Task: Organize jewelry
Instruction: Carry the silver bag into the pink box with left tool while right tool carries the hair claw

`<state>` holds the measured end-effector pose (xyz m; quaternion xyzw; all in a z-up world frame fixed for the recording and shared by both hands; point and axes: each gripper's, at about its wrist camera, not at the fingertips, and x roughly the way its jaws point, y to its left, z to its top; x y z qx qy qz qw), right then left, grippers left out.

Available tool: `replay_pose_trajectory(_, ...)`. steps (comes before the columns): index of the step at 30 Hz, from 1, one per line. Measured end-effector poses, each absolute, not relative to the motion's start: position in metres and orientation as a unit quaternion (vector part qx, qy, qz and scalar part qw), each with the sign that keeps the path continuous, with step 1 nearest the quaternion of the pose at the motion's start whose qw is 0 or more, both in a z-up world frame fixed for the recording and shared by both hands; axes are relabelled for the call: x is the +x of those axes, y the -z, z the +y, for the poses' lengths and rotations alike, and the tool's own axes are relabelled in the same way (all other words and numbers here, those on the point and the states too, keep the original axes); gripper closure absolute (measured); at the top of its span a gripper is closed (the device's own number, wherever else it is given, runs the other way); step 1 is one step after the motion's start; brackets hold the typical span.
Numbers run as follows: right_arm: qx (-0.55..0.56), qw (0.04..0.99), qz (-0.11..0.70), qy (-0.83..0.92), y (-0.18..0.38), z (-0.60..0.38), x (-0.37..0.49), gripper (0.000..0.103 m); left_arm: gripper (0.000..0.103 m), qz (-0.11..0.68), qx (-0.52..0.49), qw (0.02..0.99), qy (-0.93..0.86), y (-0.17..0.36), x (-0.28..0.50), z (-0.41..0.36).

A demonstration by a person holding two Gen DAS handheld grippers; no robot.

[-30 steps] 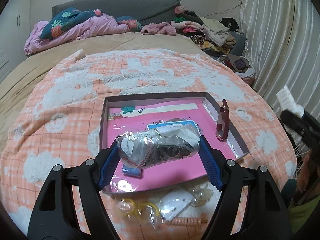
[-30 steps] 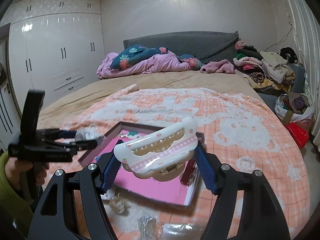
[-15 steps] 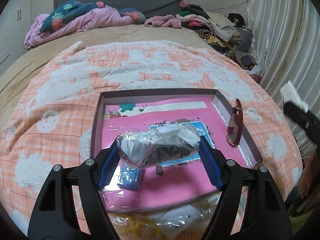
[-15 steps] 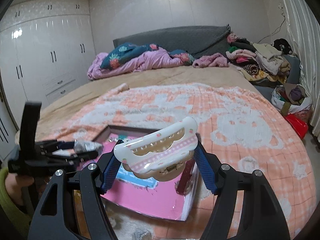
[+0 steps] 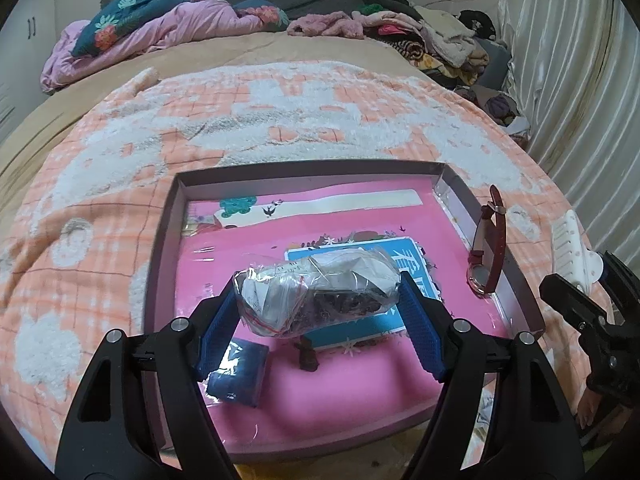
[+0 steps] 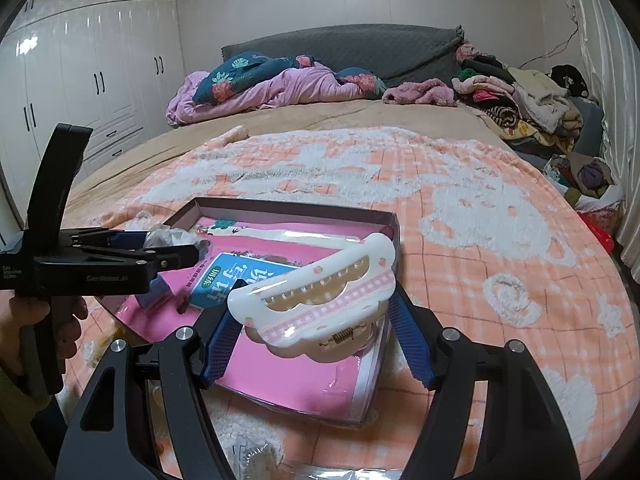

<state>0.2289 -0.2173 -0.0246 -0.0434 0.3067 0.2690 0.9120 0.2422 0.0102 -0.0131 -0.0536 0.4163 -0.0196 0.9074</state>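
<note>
My left gripper (image 5: 318, 312) is shut on a clear plastic bag of jewelry (image 5: 316, 290) and holds it above the middle of a shallow pink-floored box (image 5: 168, 240). A red watch (image 5: 488, 248) leans on the box's right wall. A blue pouch (image 5: 236, 372) and a small dark item (image 5: 306, 356) lie on the box floor. My right gripper (image 6: 316, 328) is shut on a white and pink hair claw clip (image 6: 316, 304) above the box's (image 6: 372, 400) near right corner. The clip (image 5: 572, 244) shows right of the box in the left wrist view.
The box sits on an orange and white blanket (image 5: 280, 112) on a bed. A pink quilt (image 6: 280, 88) and a clothes pile (image 6: 528, 108) lie at the far end. Small plastic bags (image 6: 256, 456) lie on the blanket in front of the box. A curtain (image 5: 568, 60) hangs right.
Both grippers have moved forward over the box with their loads still held. The box now looks larger and nearer in both views.
</note>
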Motion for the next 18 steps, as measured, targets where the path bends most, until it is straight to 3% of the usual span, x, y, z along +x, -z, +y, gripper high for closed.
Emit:
replay_pose_trajectory(15, -0.053, 0.901, 0.332, -0.274, 0.044, -0.204, 0.232, 0.034, 0.035, 0.422, -0.049, 0.905, 0.012, 0.020, 0.248, 0.009)
replay_pose_trajectory(18, -0.056, 0.899, 0.338, -0.271, 0.048, -0.201, 0.233, 0.034, 0.030, 0.416, -0.050, 0.908, 0.007, 0.014, 0.245, 0.012)
